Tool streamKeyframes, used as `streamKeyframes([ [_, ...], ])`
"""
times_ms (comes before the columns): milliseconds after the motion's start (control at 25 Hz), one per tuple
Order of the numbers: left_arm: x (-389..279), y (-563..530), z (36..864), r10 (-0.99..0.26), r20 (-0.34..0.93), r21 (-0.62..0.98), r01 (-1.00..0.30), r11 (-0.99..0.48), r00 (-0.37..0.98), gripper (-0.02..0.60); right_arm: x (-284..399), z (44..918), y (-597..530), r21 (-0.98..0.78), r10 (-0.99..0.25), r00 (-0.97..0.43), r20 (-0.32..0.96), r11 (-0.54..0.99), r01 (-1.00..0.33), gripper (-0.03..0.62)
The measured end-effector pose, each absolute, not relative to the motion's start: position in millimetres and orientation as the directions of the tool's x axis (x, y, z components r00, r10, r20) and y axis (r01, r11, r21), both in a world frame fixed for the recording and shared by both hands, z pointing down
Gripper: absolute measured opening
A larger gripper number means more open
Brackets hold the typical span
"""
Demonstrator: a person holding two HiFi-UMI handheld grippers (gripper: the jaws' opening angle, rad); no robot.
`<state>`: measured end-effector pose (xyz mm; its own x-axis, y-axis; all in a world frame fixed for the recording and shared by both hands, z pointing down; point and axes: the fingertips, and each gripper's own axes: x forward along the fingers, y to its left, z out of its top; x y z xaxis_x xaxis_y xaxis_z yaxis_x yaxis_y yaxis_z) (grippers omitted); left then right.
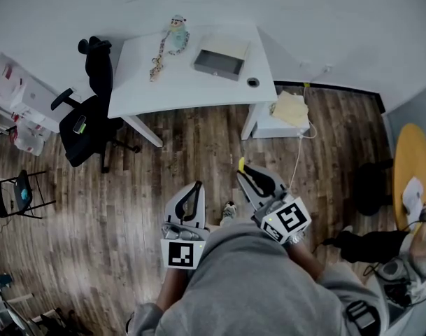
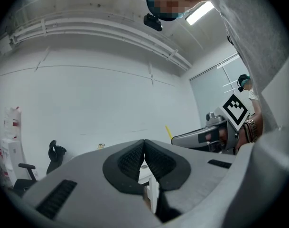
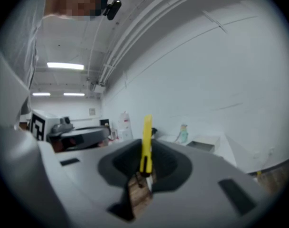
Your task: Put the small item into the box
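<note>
Head view: white table [image 1: 199, 89] sits against the far wall, and the box [image 1: 219, 61] is on its right half, near the back edge, open side up. An office chair [image 1: 87, 121] crowds the table's left end. There's a wide stretch of wood floor [image 1: 185, 152] between me and the table's front edge. Both grippers are tucked close to my chest, side by side, pointing at the table and well apart from the box. Left gripper view: left gripper [image 2: 144, 145] is tilted up at the wall, jaws pressed together with nothing in them. Right gripper view: right gripper [image 3: 145, 167] is clamped on the yellow strip [image 3: 146, 139], which stands upright out of the jaws, with the box ahead to the right.
</note>
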<state>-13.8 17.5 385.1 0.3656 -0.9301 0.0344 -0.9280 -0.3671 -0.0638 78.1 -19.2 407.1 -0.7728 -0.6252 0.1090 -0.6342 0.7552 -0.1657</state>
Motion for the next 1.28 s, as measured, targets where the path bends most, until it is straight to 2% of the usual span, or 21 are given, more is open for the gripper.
streamKeyframes([
  [560, -4, -26, 389, -0.925, 0.046, -0.055, -0.924, -0.379, 0.376, 0.032, 105, 411, -56, -0.183, -0.665, -0.738, 0.117, 0.716, -0.674, 0.080],
  [960, 18, -84, 405, -0.875, 0.057, -0.028, -0.875, -0.483, 0.481, 0.032, 127, 429, -99, -0.210, -0.738, -0.657, 0.155, 0.625, -0.752, 0.080],
  [1280, 11, -151, 409, -0.853, 0.063, -0.014, -0.854, -0.519, 0.518, 0.032, 115, 440, -156, -0.221, -0.744, -0.637, 0.201, 0.599, -0.770, 0.080],
])
